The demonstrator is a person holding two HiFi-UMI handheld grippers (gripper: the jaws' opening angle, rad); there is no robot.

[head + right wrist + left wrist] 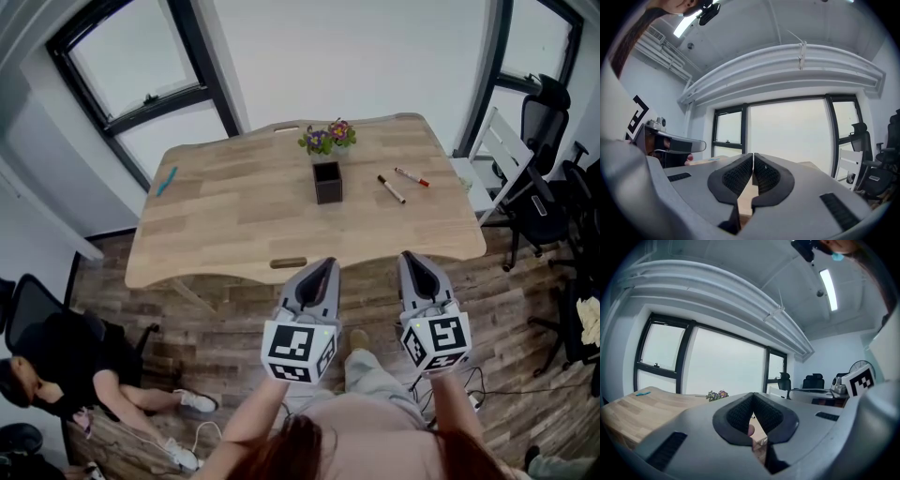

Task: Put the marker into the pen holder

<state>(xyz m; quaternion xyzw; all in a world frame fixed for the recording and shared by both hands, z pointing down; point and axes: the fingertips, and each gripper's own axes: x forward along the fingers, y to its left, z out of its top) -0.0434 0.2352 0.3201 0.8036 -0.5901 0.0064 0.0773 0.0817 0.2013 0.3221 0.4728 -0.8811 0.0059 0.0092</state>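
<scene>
The wooden table [216, 220] carries the dark pen holder [327, 182]. The left gripper [323, 272] and right gripper [414, 265] hang well short of it, both clenched on nothing. Just right of the holder lie a black marker [391, 189] and a red marker [412, 176] — likely light, stiff, slippery — best pinched mid-barrel.

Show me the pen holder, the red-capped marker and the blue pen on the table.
pen holder [327, 189], head view, front wall.
red-capped marker [411, 176], head view, middle of the white barrel.
blue pen [166, 181], head view, middle of the barrel.
</scene>
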